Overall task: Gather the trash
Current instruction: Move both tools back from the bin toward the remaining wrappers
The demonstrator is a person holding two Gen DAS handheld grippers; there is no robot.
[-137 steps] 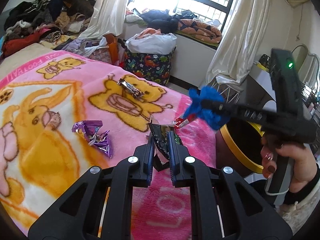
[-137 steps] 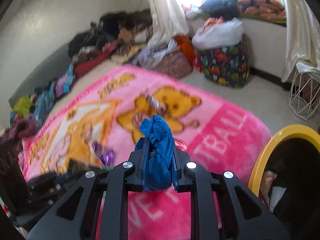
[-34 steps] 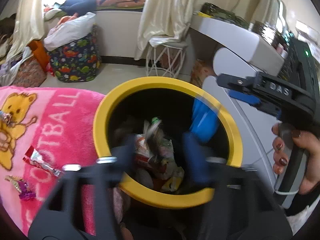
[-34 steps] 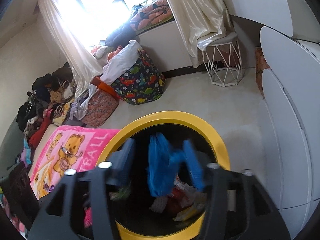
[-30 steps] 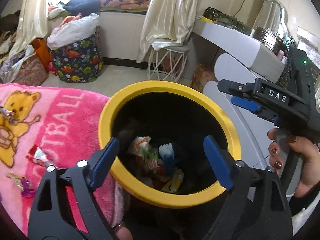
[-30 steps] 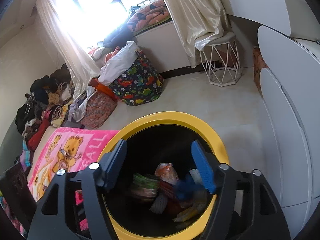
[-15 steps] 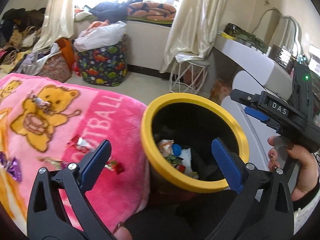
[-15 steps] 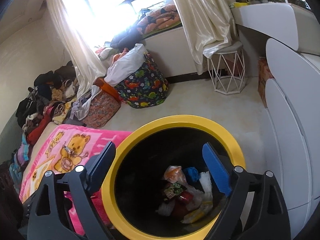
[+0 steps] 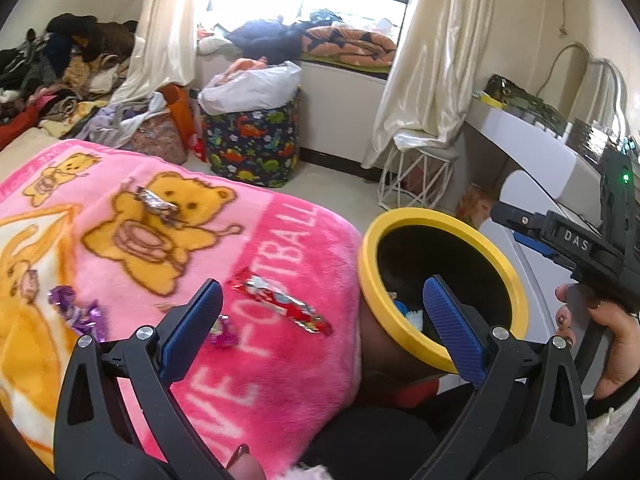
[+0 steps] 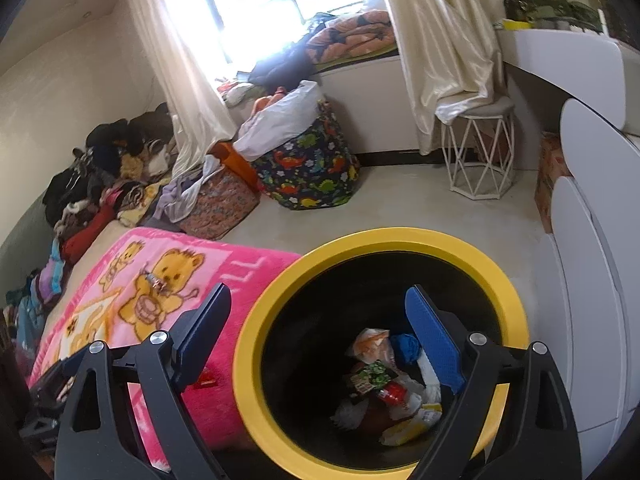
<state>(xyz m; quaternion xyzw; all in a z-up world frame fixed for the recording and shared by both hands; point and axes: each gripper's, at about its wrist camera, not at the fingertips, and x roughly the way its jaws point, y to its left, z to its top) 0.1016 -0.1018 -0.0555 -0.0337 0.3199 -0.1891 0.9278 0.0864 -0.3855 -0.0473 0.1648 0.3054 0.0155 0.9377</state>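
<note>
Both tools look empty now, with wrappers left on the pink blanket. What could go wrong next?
The thin red foil wrapper lies flat in soft pink fleece blanket, so the open left tool might pinch fabric too. The yellow-rimmed black bin presses against the blanket's edge; a tug could tip it.

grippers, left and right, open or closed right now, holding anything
Left hand-held gripper: open, nothing between its jaws.
Right hand-held gripper: open, empty, over the yellow-rimmed bin.

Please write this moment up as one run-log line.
left claw: open, empty | right claw: open, empty | wrappers on blanket: four | bin: holds trash
</note>
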